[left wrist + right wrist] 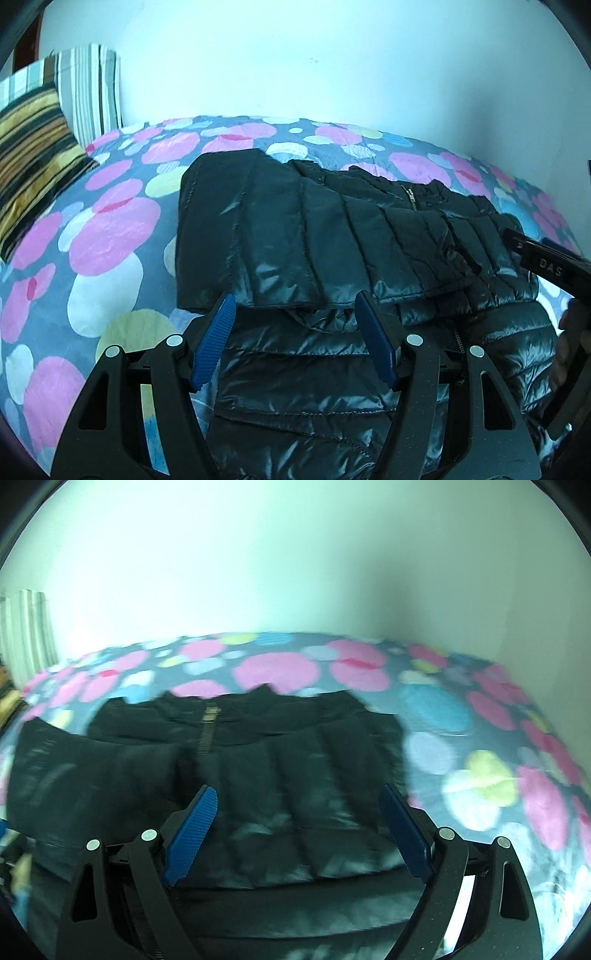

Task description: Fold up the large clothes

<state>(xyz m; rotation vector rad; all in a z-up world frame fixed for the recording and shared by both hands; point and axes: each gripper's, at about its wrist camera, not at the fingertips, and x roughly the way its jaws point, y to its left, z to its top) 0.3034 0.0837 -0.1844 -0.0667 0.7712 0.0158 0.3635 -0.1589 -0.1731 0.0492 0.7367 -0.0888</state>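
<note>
In the left wrist view, a shiny black puffy jacket point(332, 236) lies on a bed cover point(110, 236) with big pink, white and green dots. One sleeve point(251, 229) is folded across the top of the jacket, and its cuff end sits just in front of the left gripper point(297, 328). The blue pads point(218, 339) stand apart with nothing pinched between them, so this gripper is open and holds nothing. The jacket is puffy and slippery, so I think the folded sleeve could slide or spring back open when no one presses on it. A striped pillow point(33, 155) leans near the wall, well away from the jacket. At the right edge a dark part of the other tool point(546, 264) shows over the jacket. In the right wrist view, the picture is blurry. The same jacket point(258, 775) lies flat under the right gripper point(299, 830), with its zipper point(207, 731) running up the middle. The right gripper is wide open too, and nothing is between its pads. If it grabs only the thin top layer, the fold could come out crooked, or the whole jacket could drag across the bed cover point(480, 746) and bunch up.
</note>
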